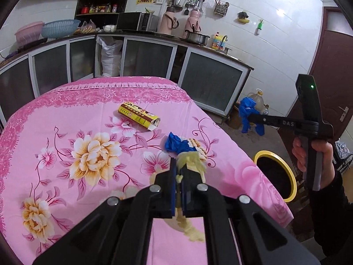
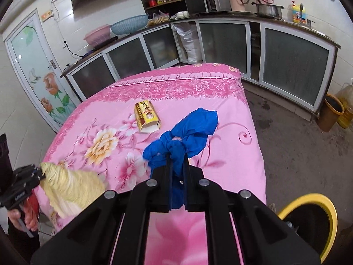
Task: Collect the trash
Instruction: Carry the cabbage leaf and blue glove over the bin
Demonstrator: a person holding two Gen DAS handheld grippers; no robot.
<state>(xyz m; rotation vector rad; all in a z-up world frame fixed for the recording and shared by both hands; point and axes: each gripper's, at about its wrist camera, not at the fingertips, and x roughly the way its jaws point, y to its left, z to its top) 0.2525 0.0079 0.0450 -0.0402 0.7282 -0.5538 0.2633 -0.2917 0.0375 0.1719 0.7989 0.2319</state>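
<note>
My left gripper (image 1: 179, 165) is shut on a pale yellow corn husk (image 1: 194, 161), held above the pink floral tablecloth (image 1: 66, 121); the husk also shows in the right wrist view (image 2: 70, 187). My right gripper (image 2: 178, 156) is shut on a crumpled blue glove (image 2: 187, 130), held over the table's right side; it shows in the left wrist view (image 1: 250, 110) off the table edge. A yellow carton (image 1: 139, 116) lies open on the cloth, also in the right wrist view (image 2: 146, 116). Another blue wad (image 1: 176, 143) and a corn cob (image 1: 198, 148) lie past the left fingertips.
A yellow-rimmed trash bin (image 1: 275, 174) stands on the floor by the table's right edge, also in the right wrist view (image 2: 308, 220). Kitchen counters with cabinets (image 1: 209, 77) run behind the table. A brown door (image 1: 331, 77) is at right. An oil jug (image 1: 258, 99) stands on the floor.
</note>
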